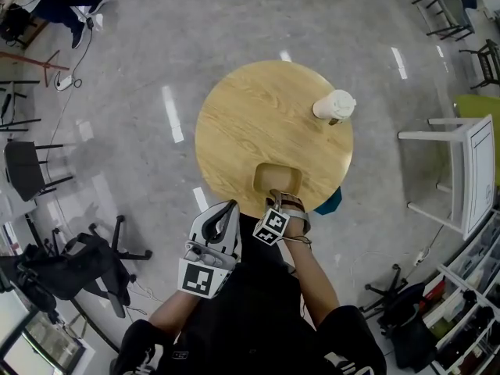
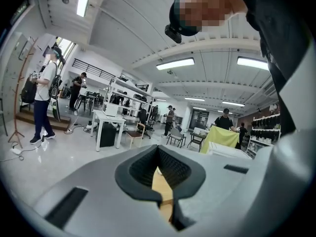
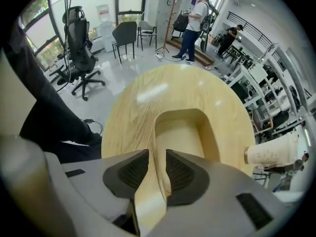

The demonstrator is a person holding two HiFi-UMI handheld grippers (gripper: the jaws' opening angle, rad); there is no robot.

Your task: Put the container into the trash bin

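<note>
A shallow tan container [image 1: 277, 176] sits on the round wooden table [image 1: 250, 116] near its front edge. My right gripper [image 1: 280, 199] points steeply down at the container's near rim. In the right gripper view the container [image 3: 182, 132] lies just ahead, and the right gripper [image 3: 157, 154] has a narrow gap between its pads, with the container's near-left rim in that gap. The pads do not visibly press on it. My left gripper [image 1: 231, 205] hangs off the table's front-left edge, its tips together and holding nothing. In its own view the left gripper [image 2: 158, 148] faces the room.
A white paper cup [image 1: 334, 106] stands at the table's right side, also seen as the cup [image 3: 271, 151]. A teal object [image 1: 332, 201] shows under the table's front-right edge. A white stool [image 1: 461, 174] stands right, and black office chairs [image 1: 74, 260] stand left.
</note>
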